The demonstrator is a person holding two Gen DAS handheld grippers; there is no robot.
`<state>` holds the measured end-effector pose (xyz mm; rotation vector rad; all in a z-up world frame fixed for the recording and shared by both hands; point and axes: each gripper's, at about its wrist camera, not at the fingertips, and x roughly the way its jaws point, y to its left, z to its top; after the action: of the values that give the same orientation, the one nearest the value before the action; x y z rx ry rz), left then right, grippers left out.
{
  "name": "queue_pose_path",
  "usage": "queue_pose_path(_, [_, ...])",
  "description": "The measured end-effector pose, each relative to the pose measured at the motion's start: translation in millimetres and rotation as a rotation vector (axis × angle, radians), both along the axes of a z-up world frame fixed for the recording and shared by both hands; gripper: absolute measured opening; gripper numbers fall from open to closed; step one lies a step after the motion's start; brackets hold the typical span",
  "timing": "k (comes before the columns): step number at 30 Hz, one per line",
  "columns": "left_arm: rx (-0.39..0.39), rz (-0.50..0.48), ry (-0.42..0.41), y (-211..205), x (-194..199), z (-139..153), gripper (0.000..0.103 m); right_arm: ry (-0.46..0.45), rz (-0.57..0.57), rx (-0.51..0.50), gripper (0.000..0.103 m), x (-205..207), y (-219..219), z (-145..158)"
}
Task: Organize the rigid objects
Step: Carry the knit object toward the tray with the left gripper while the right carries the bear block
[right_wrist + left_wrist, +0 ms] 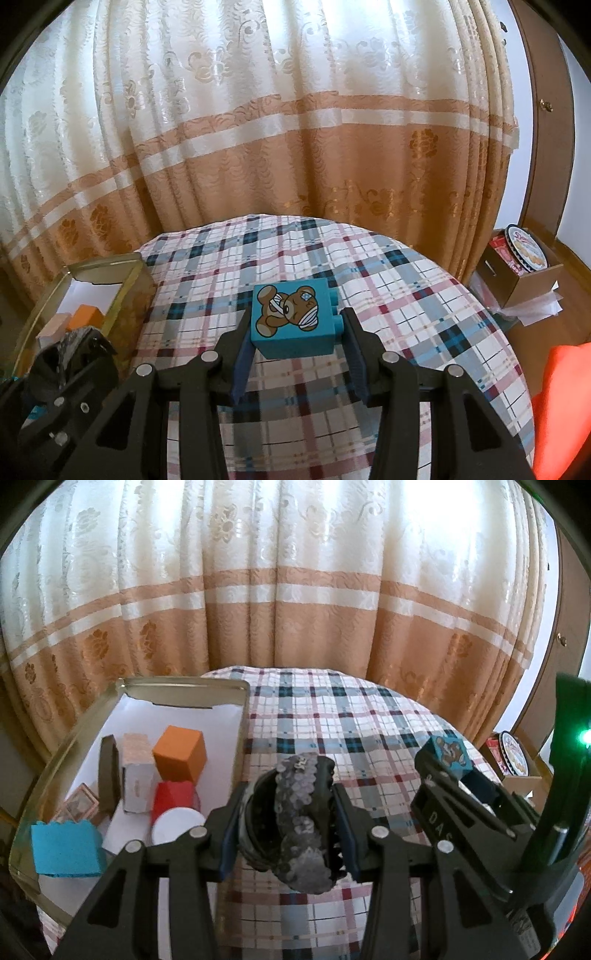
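Note:
My left gripper (291, 808) is shut on a black hair claw clip with grey sequins (299, 812), held above the plaid tablecloth just right of the metal tin (184, 683). The tin holds an orange cube (179, 753), a red block (173, 794), a white cap (177, 825), a blue block (64, 851) and small boxes. My right gripper (295, 328) is shut on a teal toy brick with a bandaged bear picture (291, 317), held above the cloth. The brick also shows in the left wrist view (448, 755). The left gripper and clip show in the right wrist view (70, 354).
The round table wears a plaid cloth (369, 277). A patterned curtain (258, 147) hangs close behind it. A cardboard box with a cookie tin (524, 258) stands on the floor to the right. Something orange (565, 406) lies at the right edge.

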<state>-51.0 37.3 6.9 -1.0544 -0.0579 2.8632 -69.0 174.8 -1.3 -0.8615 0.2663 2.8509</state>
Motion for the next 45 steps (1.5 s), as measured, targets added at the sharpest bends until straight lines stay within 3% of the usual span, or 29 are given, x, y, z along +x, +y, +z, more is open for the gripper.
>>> queue_pose_path(7, [0.009, 0.026, 0.023, -21, -2, 12, 0.044, 0.011, 0.038, -0.041, 0.048, 0, -15, 9])
queue_pose_path(36, [-0.049, 0.173, 0.065, -110, -32, 33, 0.044, 0.108, 0.218, -0.030, 0.048, -27, -108, 59])
queue_pose_path(45, [-0.042, 0.197, 0.032, -130, -48, 31, 0.044, 0.117, 0.241, -0.034, 0.048, -42, -125, 67])
